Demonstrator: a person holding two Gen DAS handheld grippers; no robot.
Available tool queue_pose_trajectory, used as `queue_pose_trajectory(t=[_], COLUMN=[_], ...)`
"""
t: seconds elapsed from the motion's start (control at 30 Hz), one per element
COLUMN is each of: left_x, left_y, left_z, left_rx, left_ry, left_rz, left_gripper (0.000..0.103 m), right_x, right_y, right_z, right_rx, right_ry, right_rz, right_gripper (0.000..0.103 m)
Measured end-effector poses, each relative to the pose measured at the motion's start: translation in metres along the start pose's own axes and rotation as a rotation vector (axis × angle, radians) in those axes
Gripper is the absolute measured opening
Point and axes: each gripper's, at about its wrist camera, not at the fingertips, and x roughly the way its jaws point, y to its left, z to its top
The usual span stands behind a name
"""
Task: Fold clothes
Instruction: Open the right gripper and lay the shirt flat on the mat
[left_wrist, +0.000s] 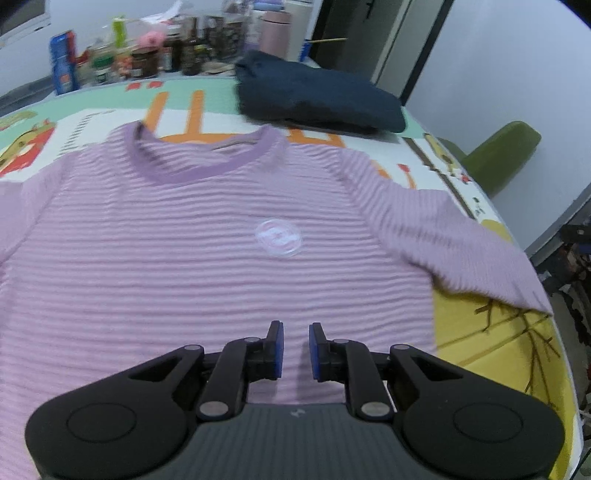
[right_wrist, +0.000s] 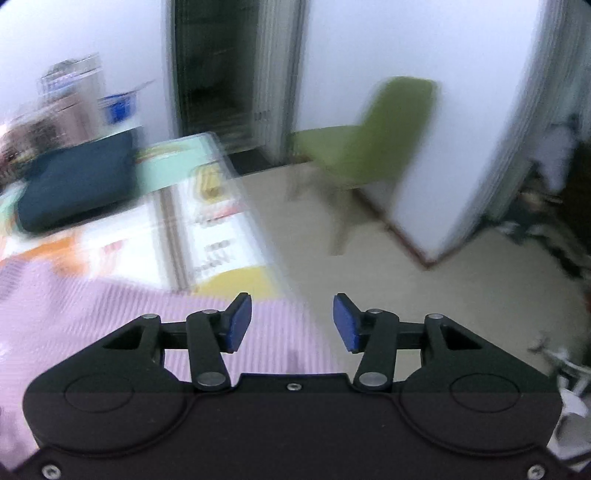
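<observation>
shirt (left_wrist: 207, 251) flat on surface (left_wrist: 491, 354) | left gripper (left_wrist: 296, 350) fingers narrowly spread, empty | right gripper (right_wrist: 292, 322) fingers spread, empty | advice: pinch sleeve (left_wrist: 472, 251) hem, fold inward

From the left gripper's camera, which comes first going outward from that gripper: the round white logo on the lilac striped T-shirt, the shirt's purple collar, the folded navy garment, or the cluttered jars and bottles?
1. Round white logo, mid-chest, just ahead of the left gripper.
2. Purple collar, beyond it, slightly left.
3. Folded navy garment, farther back, right.
4. Jars and bottles, along the table's far edge, left.
</observation>
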Motion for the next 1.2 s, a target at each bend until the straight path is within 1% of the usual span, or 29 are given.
queue_pose_trajectory(t=[0.07, 0.13, 0.23, 0.3, 0.43, 0.47, 0.53, 0.63, 0.7, 0.83, 0.93, 0.97, 1.03, 1.13, 1.2], left_x=[-0.008, -0.015, -0.024, -0.028, -0.035, -0.037, -0.039, -0.04, -0.04, -0.039, -0.045, -0.047, -0.047, -0.037, -0.025], left_y=[0.014, 0.029, 0.052, 0.066, 0.09, 0.092, 0.096, 0.099, 0.101, 0.102, 0.105, 0.106, 0.108, 0.112, 0.12], left_z=[-0.007, -0.016, -0.028, -0.036, -0.048, -0.05, -0.052, -0.054, -0.054, -0.051, -0.042, -0.037, -0.02, 0.008, 0.028], left_rx=[-0.01, -0.031, -0.067, -0.098, -0.143, -0.146, -0.146, -0.147, -0.147, -0.146, -0.159, -0.159, -0.144, -0.107, -0.116], left_ry=[-0.001, -0.001, 0.003, 0.01, 0.008, 0.007, 0.006, 0.005, 0.006, 0.011, -0.013, -0.024, -0.05, -0.081, -0.096], left_rz=[0.015, 0.026, 0.039, 0.043, 0.04, 0.038, 0.037, 0.032, 0.03, 0.028, 0.037, 0.039, 0.044, 0.078, 0.082], left_gripper=[0.017, 0.019, 0.019, 0.019, 0.019, 0.019, 0.019, 0.019, 0.019, 0.019, 0.019, 0.02, 0.021, 0.021, 0.021], right_x=[-0.004, -0.002, 0.001, 0.007, 0.023, 0.029, 0.055, 0.075, 0.083, 0.094, 0.093, 0.091, 0.09, 0.097, 0.106], right_y=[0.043, 0.08, 0.132, 0.155, 0.191, 0.196, 0.197, 0.195, 0.188, 0.169, 0.157, 0.153, 0.151, 0.166, 0.18], right_z=[-0.009, -0.018, -0.032, -0.037, -0.043, -0.043, -0.04, -0.038, -0.036, -0.033, -0.028, -0.025, -0.017, -0.004, 0.002], right_rx=[-0.041, -0.062, -0.075, -0.046, 0.011, 0.028, 0.046, 0.047, 0.042, 0.064, 0.08, 0.097, 0.146, 0.16, 0.15], right_ry=[0.03, 0.059, 0.102, 0.135, 0.188, 0.196, 0.216, 0.231, 0.24, 0.249, 0.22, 0.209, 0.213, 0.262, 0.283], right_rz=[0.081, 0.128, 0.198, 0.245, 0.287, 0.291, 0.276, 0.223, 0.179, 0.134, 0.046, 0.058, 0.181, 0.351, 0.402], right_gripper=[0.048, 0.048, 0.048, 0.048, 0.048, 0.048, 0.048, 0.048, 0.048, 0.048, 0.048, 0.048, 0.048, 0.048, 0.048])
